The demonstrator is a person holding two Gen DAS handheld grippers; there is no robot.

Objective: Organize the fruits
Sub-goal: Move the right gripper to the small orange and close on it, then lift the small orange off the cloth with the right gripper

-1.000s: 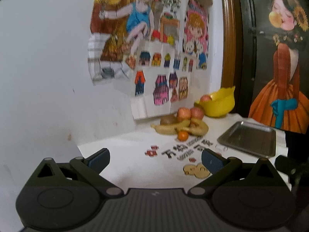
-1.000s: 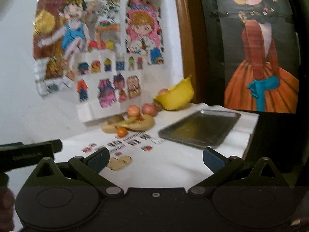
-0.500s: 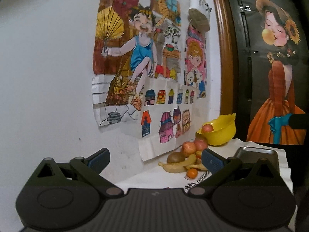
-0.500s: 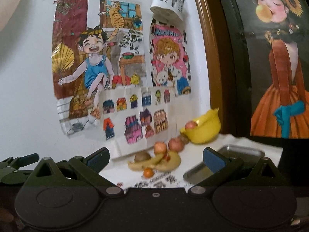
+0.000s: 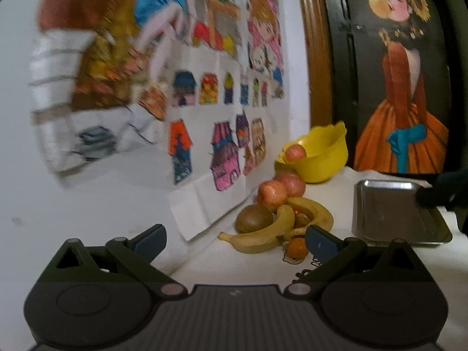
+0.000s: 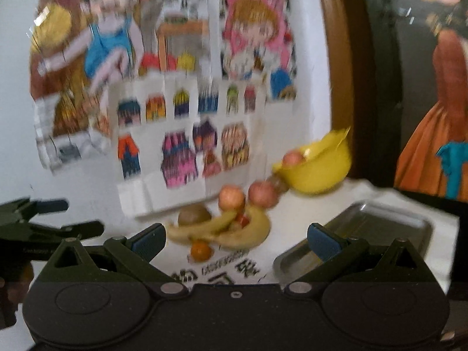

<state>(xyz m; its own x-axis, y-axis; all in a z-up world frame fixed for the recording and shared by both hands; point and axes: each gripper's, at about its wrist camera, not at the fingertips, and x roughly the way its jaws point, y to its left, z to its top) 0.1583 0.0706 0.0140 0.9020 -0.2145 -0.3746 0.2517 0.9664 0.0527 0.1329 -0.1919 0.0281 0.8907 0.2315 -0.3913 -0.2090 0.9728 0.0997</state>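
Observation:
A fruit heap lies against the wall: bananas [image 5: 263,234], a brown kiwi [image 5: 254,218], two red apples [image 5: 272,194] and a small orange [image 5: 296,247]. Behind it a yellow bowl [image 5: 321,158] holds another apple [image 5: 295,152]. A steel tray [image 5: 392,213] lies to the right. My left gripper [image 5: 234,238] is open, short of the heap, nothing between its fingers. In the right wrist view the bananas [image 6: 228,228], orange [image 6: 200,250], apples [image 6: 231,197], bowl [image 6: 318,166] and tray [image 6: 377,228] show ahead of my open, empty right gripper [image 6: 235,241].
Colourful drawings [image 5: 204,87] cover the white wall behind the fruit. A dark panel with a painted figure in an orange dress [image 5: 400,122] stands at the right. The left gripper [image 6: 44,225] appears at the right wrist view's left edge. The white table cover [image 5: 248,266] has printed characters.
Both views have dipped from the wall back toward the table and moved nearer the fruit. Heap and tray look larger now. Both grippers stay open.

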